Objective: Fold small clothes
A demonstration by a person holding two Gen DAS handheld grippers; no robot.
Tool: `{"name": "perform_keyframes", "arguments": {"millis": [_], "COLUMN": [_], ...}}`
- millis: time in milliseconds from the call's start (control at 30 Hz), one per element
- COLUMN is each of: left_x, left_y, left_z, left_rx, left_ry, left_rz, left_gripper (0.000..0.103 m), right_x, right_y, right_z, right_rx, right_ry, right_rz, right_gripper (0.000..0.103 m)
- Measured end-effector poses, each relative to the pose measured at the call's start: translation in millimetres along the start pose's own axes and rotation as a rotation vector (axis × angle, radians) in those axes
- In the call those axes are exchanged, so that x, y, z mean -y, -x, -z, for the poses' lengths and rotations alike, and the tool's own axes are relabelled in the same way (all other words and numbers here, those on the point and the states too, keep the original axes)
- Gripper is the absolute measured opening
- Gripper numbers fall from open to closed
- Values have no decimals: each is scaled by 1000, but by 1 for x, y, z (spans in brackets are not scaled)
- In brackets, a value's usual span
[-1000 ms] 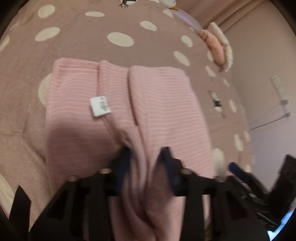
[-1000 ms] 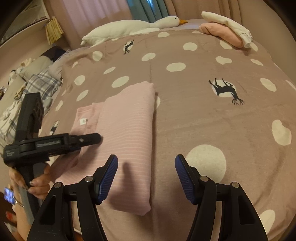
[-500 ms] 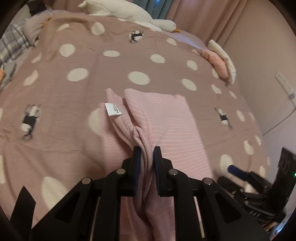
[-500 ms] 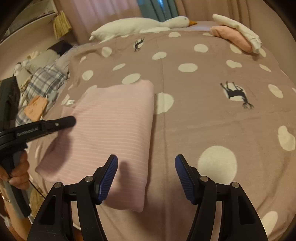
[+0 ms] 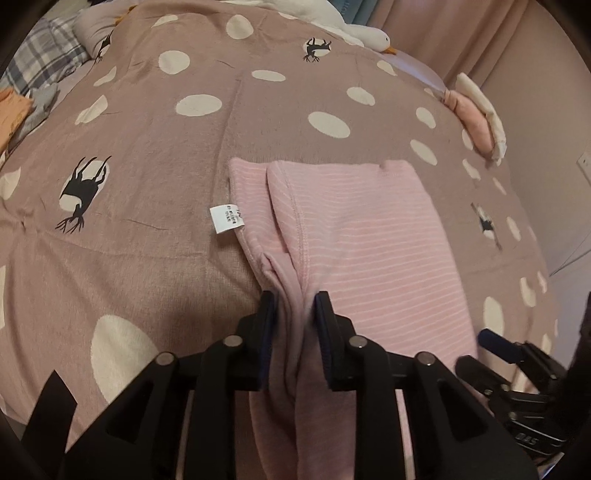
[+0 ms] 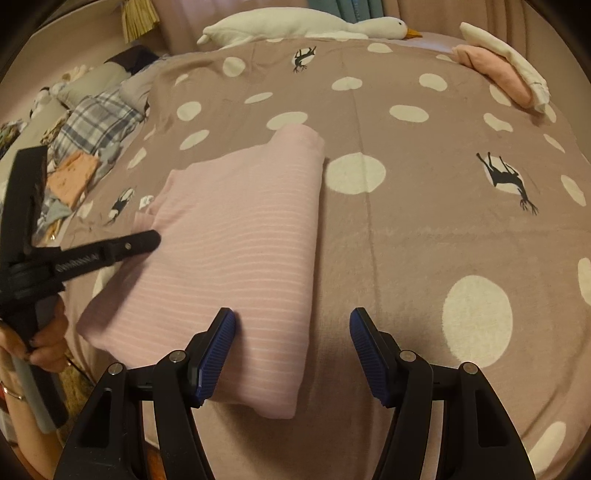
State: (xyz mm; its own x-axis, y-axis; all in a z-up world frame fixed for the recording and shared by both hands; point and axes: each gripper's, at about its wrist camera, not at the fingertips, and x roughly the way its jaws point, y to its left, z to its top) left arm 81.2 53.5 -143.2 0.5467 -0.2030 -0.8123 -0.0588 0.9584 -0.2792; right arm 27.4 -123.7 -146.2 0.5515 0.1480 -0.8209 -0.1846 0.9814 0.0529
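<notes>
A pink striped garment [image 5: 369,240] lies folded lengthwise on the spotted mauve bedspread [image 5: 147,147], its white label [image 5: 226,218] sticking out at the left edge. My left gripper [image 5: 294,314] has a bunched fold of the garment's near end between its pads; its jaws are opening, and the cloth still fills the gap. In the right wrist view the garment [image 6: 251,229] is a neat long rectangle, with the left gripper [image 6: 147,240] at its left side. My right gripper [image 6: 291,332] hovers open over the garment's near right corner, holding nothing.
A white goose plush [image 6: 295,24] lies along the far edge. A pile of folded pink and white clothes [image 6: 506,70] sits at the far right. Plaid fabric and loose clothes [image 6: 96,122] lie at the left. A person's hand [image 6: 44,343] holds the left tool.
The left gripper clamped a fold and drew the garment's left part over, narrowing it; the label now lies at the left edge. Its jaws have since widened. The right gripper drifted slightly.
</notes>
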Motion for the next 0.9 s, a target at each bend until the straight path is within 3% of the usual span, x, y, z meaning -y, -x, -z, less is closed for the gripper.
{"name": "perform_keyframes", "arguments": {"millis": [67, 100, 133, 233, 567, 600, 700, 800, 900], "left_x": [-1, -2, -3, -9, -13, -12, -6, 0, 7], "left_y": [8, 12, 14, 12, -21, -22, -25, -22, -10], "left_z": [0, 0, 0, 3, 15, 15, 15, 15, 13], "left_rx": [22, 33, 41, 26, -73, -73, -87, -72, -41], "left_ry": [10, 13, 19, 52, 127, 124, 114, 103, 106], "left_rz": [-1, 1, 8, 55, 167, 173, 235, 213, 196], "left_gripper": [47, 63, 71, 74, 72, 69, 41, 32, 28], "right_x": [1, 1, 3, 5, 4, 5, 5, 5, 4], "right_y": [1, 0, 0, -5, -45, -47, -52, -49, -37], "right_z": [-2, -3, -5, -13, -28, -28, -28, -29, -31], "right_rx": [7, 8, 12, 24, -42, -42, -47, -38, -14], "right_ry": [-2, -5, -12, -21, -34, -42, -58, -59, -45], "right_rz": [-1, -1, -1, -7, -119, -132, -186, -196, -198], "right_gripper": [64, 68, 71, 76, 76, 73, 55, 39, 30]}}
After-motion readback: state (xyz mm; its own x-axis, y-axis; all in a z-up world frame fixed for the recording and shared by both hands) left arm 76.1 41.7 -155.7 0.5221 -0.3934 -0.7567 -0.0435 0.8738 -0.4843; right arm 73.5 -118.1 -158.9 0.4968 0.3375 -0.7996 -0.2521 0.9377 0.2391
